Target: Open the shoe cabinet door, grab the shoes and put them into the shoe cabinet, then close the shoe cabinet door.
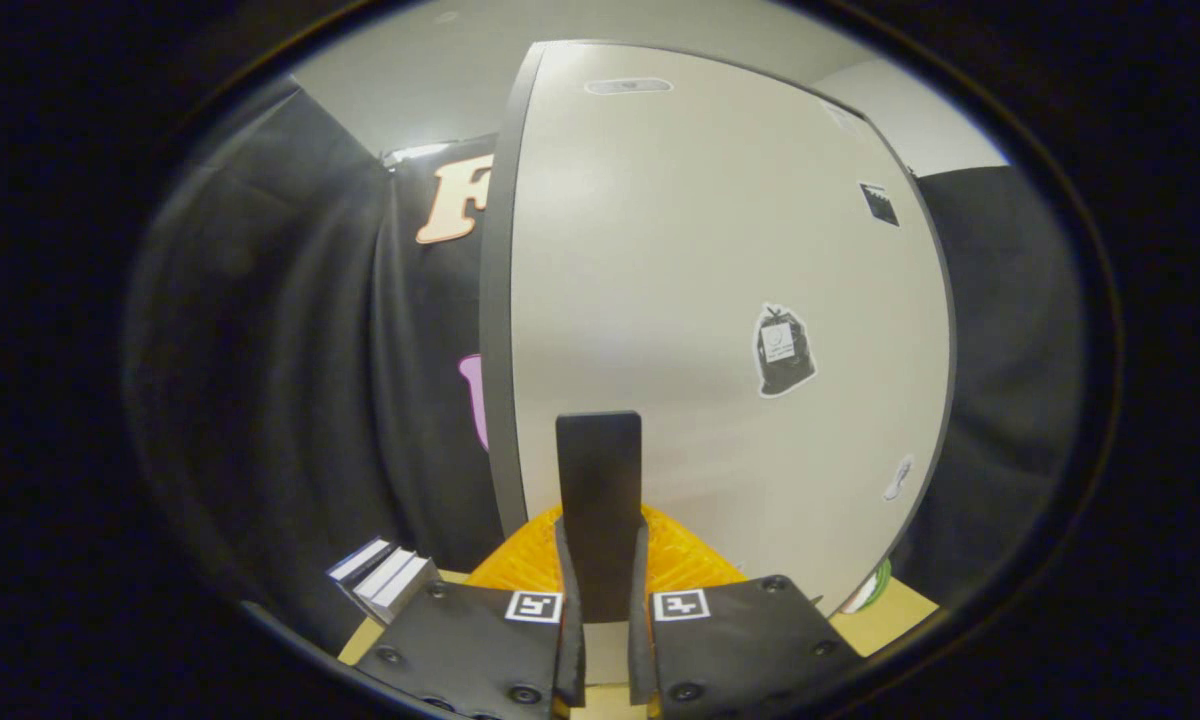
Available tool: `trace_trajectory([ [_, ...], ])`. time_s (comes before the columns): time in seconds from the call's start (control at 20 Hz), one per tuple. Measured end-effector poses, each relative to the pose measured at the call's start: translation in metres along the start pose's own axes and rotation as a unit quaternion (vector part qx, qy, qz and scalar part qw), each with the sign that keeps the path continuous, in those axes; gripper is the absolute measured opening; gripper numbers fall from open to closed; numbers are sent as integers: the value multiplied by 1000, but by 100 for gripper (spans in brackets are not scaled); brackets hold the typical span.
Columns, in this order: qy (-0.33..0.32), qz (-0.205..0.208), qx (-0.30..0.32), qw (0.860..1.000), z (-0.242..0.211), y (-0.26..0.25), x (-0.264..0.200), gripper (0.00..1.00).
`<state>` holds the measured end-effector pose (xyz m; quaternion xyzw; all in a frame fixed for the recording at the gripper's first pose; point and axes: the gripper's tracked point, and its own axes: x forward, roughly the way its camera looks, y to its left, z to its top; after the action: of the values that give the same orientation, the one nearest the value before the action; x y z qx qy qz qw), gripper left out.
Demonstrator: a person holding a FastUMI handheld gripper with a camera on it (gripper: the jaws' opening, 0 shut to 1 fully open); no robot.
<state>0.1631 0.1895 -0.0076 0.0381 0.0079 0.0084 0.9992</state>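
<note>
The shoe cabinet door (700,260) is a pale beige panel with a dark left edge, standing close in front of me. A flat dark handle (600,470) sticks out from its lower part and runs upright between my fingers. My gripper (601,535) is shut on this handle, one finger pressing each side. An orange ribbed thing (685,560), possibly a shoe, lies just beyond the fingers at the foot of the door, mostly hidden by the handle and the gripper. I cannot tell how far the door stands open.
The door carries a black bag sticker (785,350) and a small dark sticker (878,203). A stack of thin white and dark slabs (385,580) sits left of the fingers. To the right is a green and white object (872,588) on the wooden tabletop (905,615).
</note>
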Motion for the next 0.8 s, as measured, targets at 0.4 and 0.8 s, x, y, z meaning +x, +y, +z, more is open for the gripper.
trace_trajectory([
  [0.4,4,44,3,999,4,-4,-30,19],
  [0.8,8,128,-9,992,9,-23,-72,19],
])
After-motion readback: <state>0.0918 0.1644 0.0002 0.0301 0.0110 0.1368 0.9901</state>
